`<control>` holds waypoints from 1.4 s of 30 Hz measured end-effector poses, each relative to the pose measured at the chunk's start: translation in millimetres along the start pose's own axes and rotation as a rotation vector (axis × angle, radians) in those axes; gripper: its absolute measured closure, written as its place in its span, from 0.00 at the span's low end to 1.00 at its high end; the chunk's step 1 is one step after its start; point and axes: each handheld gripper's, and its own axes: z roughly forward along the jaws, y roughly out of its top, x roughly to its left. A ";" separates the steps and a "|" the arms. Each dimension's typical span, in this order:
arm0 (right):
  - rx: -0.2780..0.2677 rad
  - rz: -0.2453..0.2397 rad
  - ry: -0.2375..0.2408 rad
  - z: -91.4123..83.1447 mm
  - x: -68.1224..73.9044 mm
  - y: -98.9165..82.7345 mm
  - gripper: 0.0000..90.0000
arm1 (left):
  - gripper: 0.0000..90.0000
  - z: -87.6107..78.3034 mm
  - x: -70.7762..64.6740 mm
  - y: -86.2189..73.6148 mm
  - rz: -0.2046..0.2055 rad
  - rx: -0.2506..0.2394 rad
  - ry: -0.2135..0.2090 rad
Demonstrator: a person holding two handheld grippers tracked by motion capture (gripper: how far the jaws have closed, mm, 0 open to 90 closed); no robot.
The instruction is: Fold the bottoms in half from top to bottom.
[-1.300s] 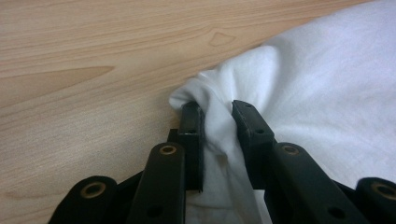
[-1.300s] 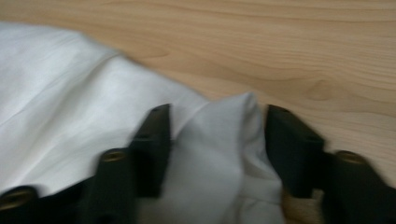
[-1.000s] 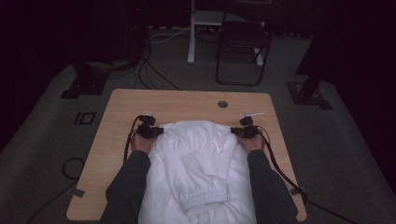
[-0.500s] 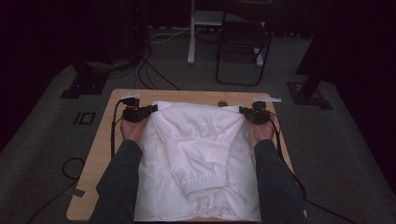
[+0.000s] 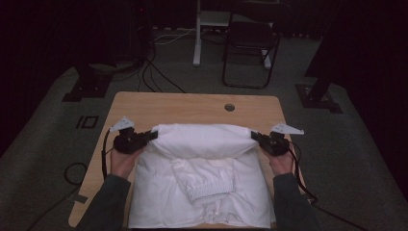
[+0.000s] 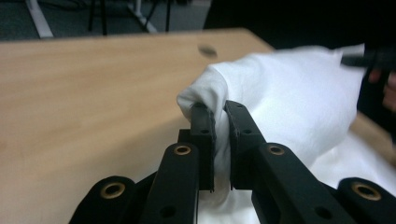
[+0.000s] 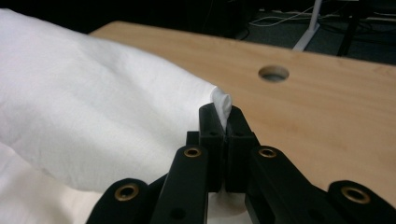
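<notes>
Both grippers pinch the white garment (image 5: 202,159) on the wooden table (image 5: 192,103). Seen from above, the left gripper (image 5: 153,135) bites one end of a puffy fold and the right gripper (image 5: 255,136) bites the other end. The fold is pulled straight between them, across the middle of the table. The rest of the garment lies flat on the near part of the table, with a ribbed cuff (image 5: 211,188) on top.

From the left gripper (image 6: 219,116), the black jaws squeeze a thick bunch of cloth. From the right gripper (image 7: 223,116), the jaws are pressed tight on a thin bit of cloth that pokes out above them.

Each hand holds its gripper from behind, pointing inward at the garment. The left hand (image 5: 122,161) and right hand (image 5: 281,161) sit wide apart, with the forearms coming up from the near edge.
</notes>
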 end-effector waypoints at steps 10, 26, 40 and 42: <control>0.197 -0.030 0.000 -2.7 31.4 -69.1 0.98 | 0.94 19.9 -17.0 -81.5 0.018 0.299 0.058; 0.306 0.033 -0.075 40.7 13.2 -68.3 0.98 | 0.94 81.8 -9.1 -55.4 0.117 0.298 0.280; 0.305 0.040 -0.185 97.3 -10.8 -33.9 0.98 | 0.94 122.5 22.4 -30.4 0.061 0.237 0.392; 0.310 0.030 -0.198 100.9 -9.8 -31.7 0.98 | 0.94 123.2 23.2 -29.7 0.050 0.236 0.392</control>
